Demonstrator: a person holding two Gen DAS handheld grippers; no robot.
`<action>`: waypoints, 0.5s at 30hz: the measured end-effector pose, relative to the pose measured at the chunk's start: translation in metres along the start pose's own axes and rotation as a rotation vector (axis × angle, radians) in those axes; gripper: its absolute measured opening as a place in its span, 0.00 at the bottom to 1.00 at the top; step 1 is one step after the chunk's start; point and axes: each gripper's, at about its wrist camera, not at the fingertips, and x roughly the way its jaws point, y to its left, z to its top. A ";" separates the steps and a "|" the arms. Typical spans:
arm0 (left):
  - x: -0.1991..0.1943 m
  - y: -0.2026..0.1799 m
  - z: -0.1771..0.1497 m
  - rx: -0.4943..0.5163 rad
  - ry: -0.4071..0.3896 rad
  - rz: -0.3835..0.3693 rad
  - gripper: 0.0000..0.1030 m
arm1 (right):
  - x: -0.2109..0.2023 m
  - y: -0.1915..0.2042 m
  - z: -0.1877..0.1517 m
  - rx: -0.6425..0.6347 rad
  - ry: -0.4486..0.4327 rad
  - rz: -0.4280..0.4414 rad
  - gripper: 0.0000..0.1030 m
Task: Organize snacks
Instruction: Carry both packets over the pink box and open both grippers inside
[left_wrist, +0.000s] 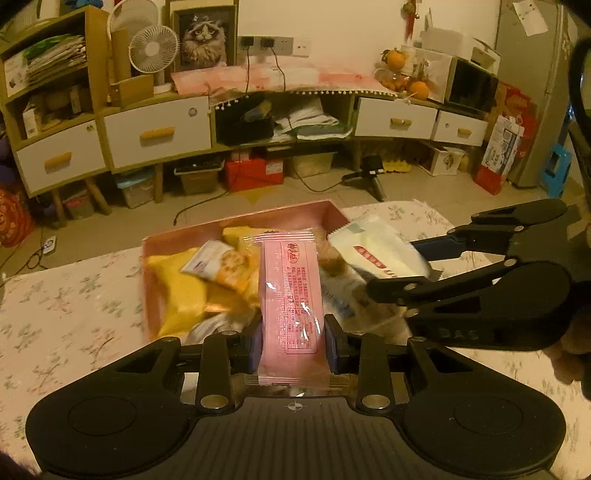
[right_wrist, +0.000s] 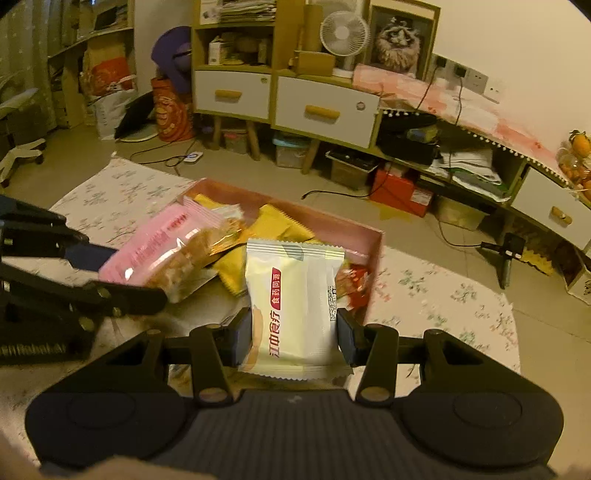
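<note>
Pink packet: I am holding the pink packet (left_wrist: 290, 295) in the left gripper (left_wrist: 291, 341), jaws closing on its lower half from both long edges; it is hanging just above the near rim of the pink box (left_wrist: 236, 225).
Cream packet: the right gripper (right_wrist: 293, 338) is pinching the cream packet (right_wrist: 293, 302) across its lower part, also above the box, to the right of the pink one.
Handling: I am judging both as light, air-puffed film wrappers, slick and crinkly, with something brittle inside; too hard a squeeze could crush the contents or let the film slide out.
Where to hold: I am favouring the flat middle or the crimped end seals, never the puffed corners.
Box contents: yellow packets (left_wrist: 177, 291) and an orange-printed packet (left_wrist: 221, 266) are lying loosely piled inside the box, overlapping each other.
Surface: the box is sitting on a floral cloth (left_wrist: 70, 295) covering the tabletop; soft fabric, so the box may be shifting if nudged.
Room: beyond the box a tiled floor, a low cabinet (left_wrist: 155, 129) with white drawers, a small fan (left_wrist: 153, 48) and a cat picture (left_wrist: 203, 37) on top.
Hazard: the two grippers are working close together beside the box, so I am minding a collision.
</note>
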 end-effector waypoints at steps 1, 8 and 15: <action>0.005 -0.002 0.002 -0.003 0.003 0.005 0.29 | 0.003 -0.002 0.001 0.001 0.002 -0.002 0.43; 0.037 -0.001 0.004 -0.032 0.044 0.092 0.29 | 0.021 -0.007 0.004 -0.008 0.023 -0.016 0.43; 0.048 0.006 0.002 -0.046 0.052 0.091 0.30 | 0.027 -0.008 0.002 -0.006 0.034 -0.011 0.43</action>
